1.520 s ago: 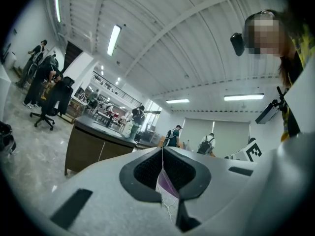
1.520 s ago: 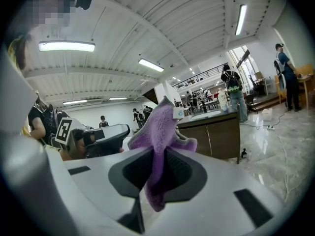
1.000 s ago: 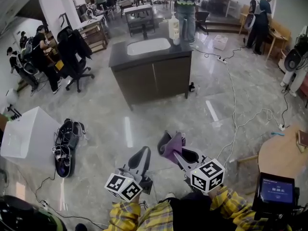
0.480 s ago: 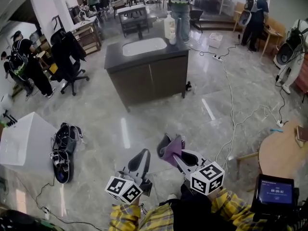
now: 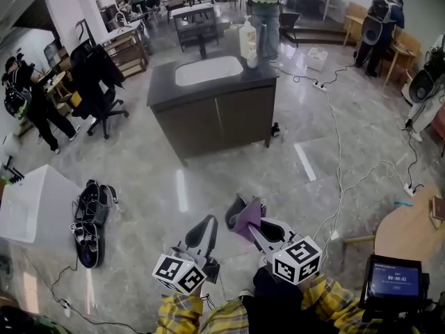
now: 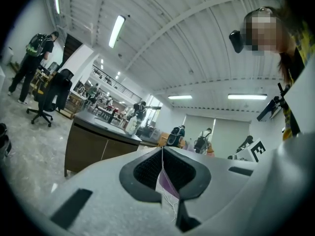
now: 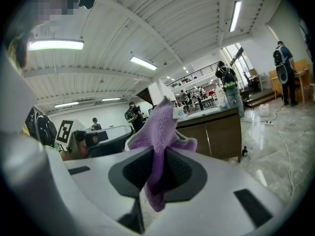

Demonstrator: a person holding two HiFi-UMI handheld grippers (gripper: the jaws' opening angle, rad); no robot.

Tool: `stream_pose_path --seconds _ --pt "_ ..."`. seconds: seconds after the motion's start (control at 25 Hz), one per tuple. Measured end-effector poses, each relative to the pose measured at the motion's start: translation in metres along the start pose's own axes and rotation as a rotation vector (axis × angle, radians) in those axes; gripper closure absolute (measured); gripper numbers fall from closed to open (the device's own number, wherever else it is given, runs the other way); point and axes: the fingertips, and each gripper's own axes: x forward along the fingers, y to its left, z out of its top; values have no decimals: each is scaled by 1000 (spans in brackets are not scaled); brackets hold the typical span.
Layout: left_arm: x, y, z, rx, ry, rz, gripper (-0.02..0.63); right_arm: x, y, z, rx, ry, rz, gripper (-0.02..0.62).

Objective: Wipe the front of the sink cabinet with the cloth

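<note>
The dark sink cabinet point(image 5: 215, 110) with a white basin stands a few steps ahead on the tiled floor, its two brown front doors point(image 5: 226, 125) facing me. My right gripper point(image 5: 245, 218) is shut on a purple cloth point(image 5: 248, 216), which bunches up above the jaws in the right gripper view, cloth point(image 7: 160, 127), gripper point(image 7: 160, 154). Beside it, my left gripper point(image 5: 201, 236) is shut; in the left gripper view point(image 6: 162, 151) only a thin purple shred with threads shows at the seam. The cabinet also appears far off in both gripper views point(image 6: 93, 149) point(image 7: 216, 136).
A white soap bottle point(image 5: 248, 39) stands on the countertop, and a person point(image 5: 266, 5) stands just behind the cabinet. Cables point(image 5: 337, 152) trail over the floor at right. A black office chair point(image 5: 94, 82), a bag point(image 5: 90, 214) and a white box point(image 5: 35, 200) lie left. A round wooden table point(image 5: 410, 228) is at right.
The head view has shifted a little and the cabinet sits slightly nearer. Both grippers keep the same pose, the right one still holding the cloth.
</note>
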Motion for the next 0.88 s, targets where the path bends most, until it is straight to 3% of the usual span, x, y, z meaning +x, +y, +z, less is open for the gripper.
stream_pose_path --seconds 0.32,0.88 --pt "62 13 8 2 -16 49 594 26 -53 31 -10 7 41 543" --pt "150 22 14 80 -25 94 594 48 -133 70 -46 -17 82 543"
